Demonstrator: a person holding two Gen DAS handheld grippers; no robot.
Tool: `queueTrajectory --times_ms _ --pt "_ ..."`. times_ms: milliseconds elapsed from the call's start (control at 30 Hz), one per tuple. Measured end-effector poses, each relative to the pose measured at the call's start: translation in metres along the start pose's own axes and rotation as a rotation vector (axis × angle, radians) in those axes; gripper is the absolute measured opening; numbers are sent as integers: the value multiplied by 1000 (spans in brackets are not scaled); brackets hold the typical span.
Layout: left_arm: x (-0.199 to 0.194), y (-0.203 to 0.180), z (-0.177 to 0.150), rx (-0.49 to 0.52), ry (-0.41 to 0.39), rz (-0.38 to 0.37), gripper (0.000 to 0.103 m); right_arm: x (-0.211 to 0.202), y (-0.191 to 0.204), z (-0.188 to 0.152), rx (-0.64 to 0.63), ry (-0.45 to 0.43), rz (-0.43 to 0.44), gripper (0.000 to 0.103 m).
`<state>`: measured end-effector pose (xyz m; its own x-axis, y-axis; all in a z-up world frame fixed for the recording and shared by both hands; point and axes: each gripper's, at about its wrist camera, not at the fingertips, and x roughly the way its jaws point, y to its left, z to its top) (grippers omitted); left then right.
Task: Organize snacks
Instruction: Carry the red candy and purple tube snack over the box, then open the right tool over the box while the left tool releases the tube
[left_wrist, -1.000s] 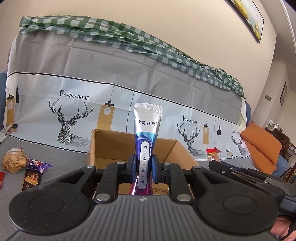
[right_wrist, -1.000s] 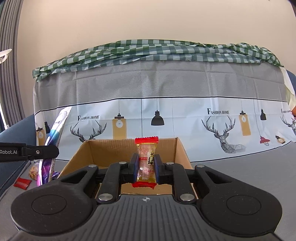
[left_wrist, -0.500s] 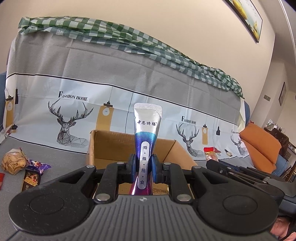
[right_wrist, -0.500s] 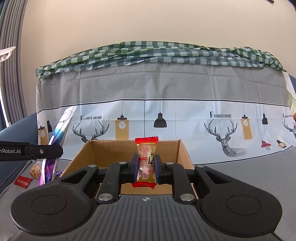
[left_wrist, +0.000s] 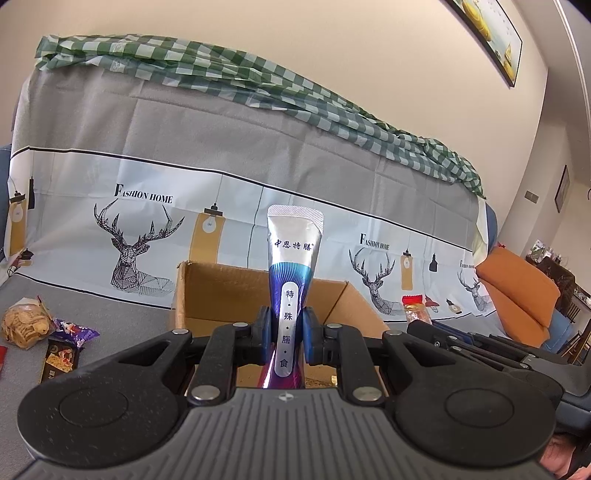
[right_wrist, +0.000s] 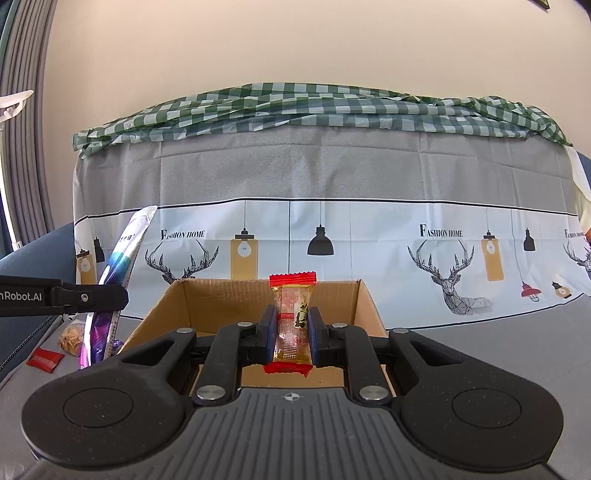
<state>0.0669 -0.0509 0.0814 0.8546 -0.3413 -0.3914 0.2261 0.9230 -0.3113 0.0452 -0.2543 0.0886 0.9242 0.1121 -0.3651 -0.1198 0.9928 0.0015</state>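
My left gripper (left_wrist: 287, 334) is shut on a tall silver and blue snack pouch (left_wrist: 293, 266) and holds it upright in front of an open cardboard box (left_wrist: 207, 291). My right gripper (right_wrist: 292, 334) is shut on a small clear candy packet with red ends (right_wrist: 293, 314), held upright over the near side of the same box (right_wrist: 229, 295). The pouch (right_wrist: 127, 243) and the left gripper also show at the left of the right wrist view. The candy packet (left_wrist: 415, 312) and the right gripper show at the right of the left wrist view.
Loose snacks lie left of the box on the grey cloth: a bag of biscuits (left_wrist: 24, 326), a purple packet (left_wrist: 75, 328), a dark packet (left_wrist: 61, 358) and a red packet (right_wrist: 46, 359). A deer-print cover (right_wrist: 369, 236) hangs behind. An orange cushion (left_wrist: 517, 291) sits right.
Both grippers have shifted slightly towards the box with their snacks still held. Nothing was let go.
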Motion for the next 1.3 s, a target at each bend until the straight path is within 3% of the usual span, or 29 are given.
queueTrajectory --times_ms 933,1000,1067,1200,1300 --pt "-2 -4 0 -7 -17 -26 18 1 3 -1 -15 -8 9 18" --pt "-1 -4 0 -13 -8 -44 21 1 3 -1 -12 -2 12 18" --pt "1 -4 0 -24 5 -65 25 2 3 0 -11 -1 8 22" --pt "-2 -6 0 -11 -3 -67 31 2 4 0 -9 -1 3 42" --pt "-4 -4 1 -10 -7 -59 31 4 7 0 -9 4 0 44"
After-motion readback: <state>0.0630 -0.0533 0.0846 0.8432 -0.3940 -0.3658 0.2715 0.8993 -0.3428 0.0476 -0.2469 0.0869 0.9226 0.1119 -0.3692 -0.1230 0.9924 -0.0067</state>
